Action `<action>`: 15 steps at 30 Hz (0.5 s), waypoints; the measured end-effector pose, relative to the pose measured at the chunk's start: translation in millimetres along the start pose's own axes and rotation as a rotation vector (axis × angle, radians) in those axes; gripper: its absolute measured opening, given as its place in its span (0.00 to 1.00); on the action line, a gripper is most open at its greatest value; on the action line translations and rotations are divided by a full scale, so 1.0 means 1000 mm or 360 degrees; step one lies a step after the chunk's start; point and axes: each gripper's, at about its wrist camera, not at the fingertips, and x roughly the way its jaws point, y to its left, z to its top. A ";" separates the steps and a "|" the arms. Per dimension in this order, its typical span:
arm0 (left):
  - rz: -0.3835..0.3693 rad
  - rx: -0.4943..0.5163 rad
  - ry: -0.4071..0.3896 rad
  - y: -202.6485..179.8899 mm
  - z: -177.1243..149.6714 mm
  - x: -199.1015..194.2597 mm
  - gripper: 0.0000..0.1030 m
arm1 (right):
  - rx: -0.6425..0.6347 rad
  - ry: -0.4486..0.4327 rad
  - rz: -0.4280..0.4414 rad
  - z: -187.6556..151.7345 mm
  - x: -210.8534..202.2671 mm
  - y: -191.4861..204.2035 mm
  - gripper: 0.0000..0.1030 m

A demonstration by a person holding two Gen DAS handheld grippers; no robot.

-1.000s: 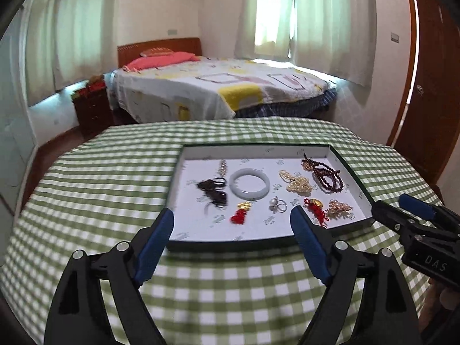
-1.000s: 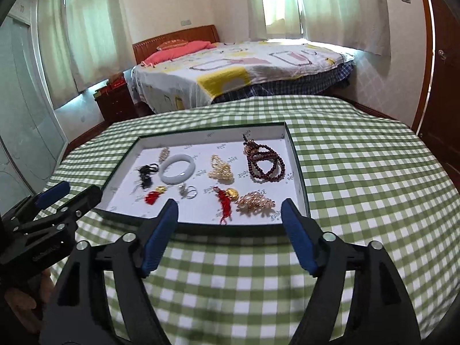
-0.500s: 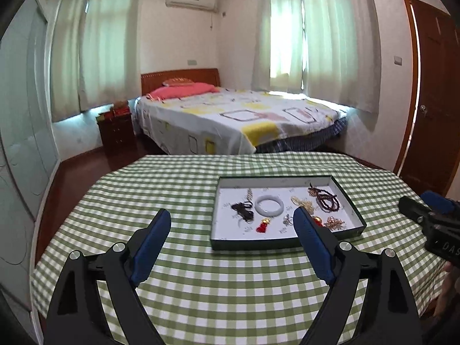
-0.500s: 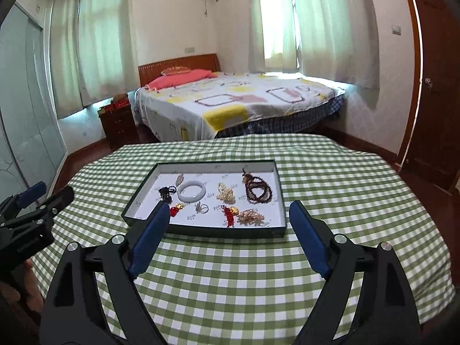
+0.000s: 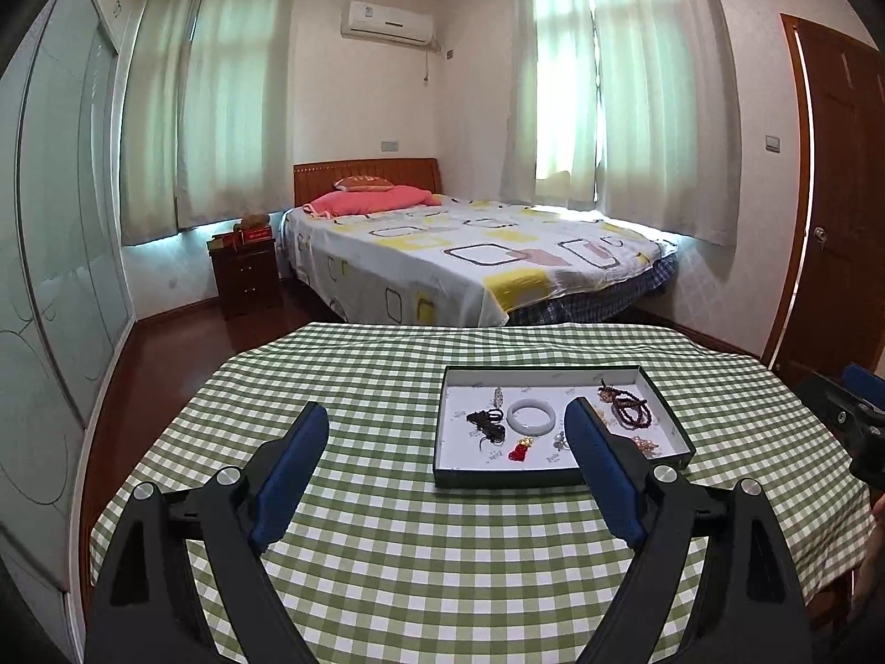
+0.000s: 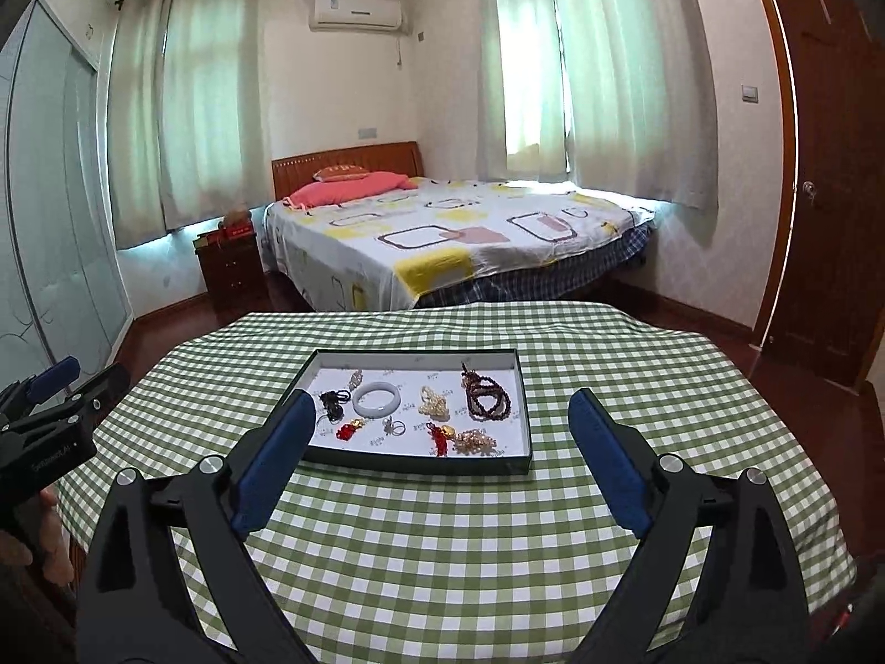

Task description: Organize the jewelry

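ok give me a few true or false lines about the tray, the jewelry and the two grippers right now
1. The white bangle lies inside the tray. True.
2. The left hand-held gripper is clamped on the bangle. False: nothing is between its blue pads, and it is well back from the tray.
3. The dark bead strand lies toward the tray's right side in the right wrist view. True.
4. The tray sits on a bare wooden table. False: it sits on a green and white checked tablecloth.
5. The right hand-held gripper holds the red charm. False: its jaws are opening with nothing between them, and the charm lies in the tray.
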 end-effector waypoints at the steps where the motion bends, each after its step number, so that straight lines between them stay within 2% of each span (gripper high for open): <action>1: -0.0001 0.0001 -0.0003 0.000 0.000 -0.001 0.82 | 0.0001 -0.0004 0.0001 0.000 -0.001 0.000 0.88; 15: 0.0003 -0.0025 -0.0012 0.003 0.000 -0.006 0.82 | -0.0006 -0.0017 0.0009 0.001 -0.002 0.004 0.88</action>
